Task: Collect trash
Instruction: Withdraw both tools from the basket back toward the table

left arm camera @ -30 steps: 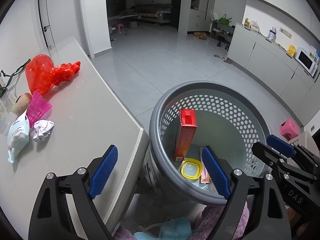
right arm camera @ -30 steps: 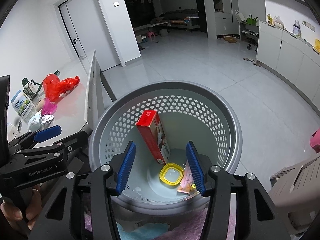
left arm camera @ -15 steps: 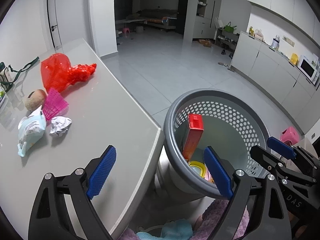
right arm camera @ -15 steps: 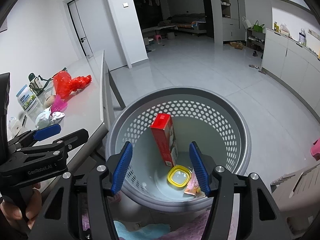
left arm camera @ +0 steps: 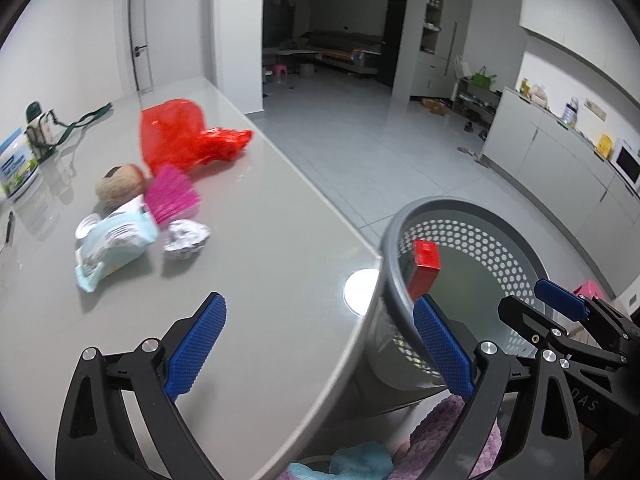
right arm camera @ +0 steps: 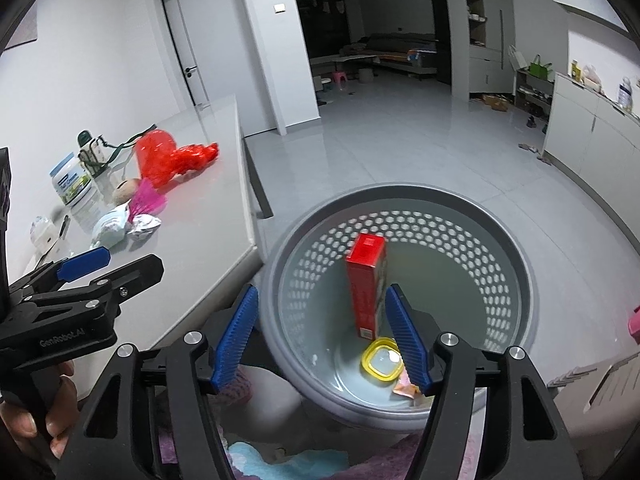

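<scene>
The left gripper hung over the corner of the grey desk with its jaws wide apart and nothing between them, and they had just been opening more. The right gripper hung over the grey basket with its jaws apart and holding nothing, and they had just been opening too. A red box, a yellow lid and a small wrapper lay inside the basket, while a red bag, a pink piece, a foil ball and a pale blue packet sat close together on the desk, well apart from the left gripper.
</scene>
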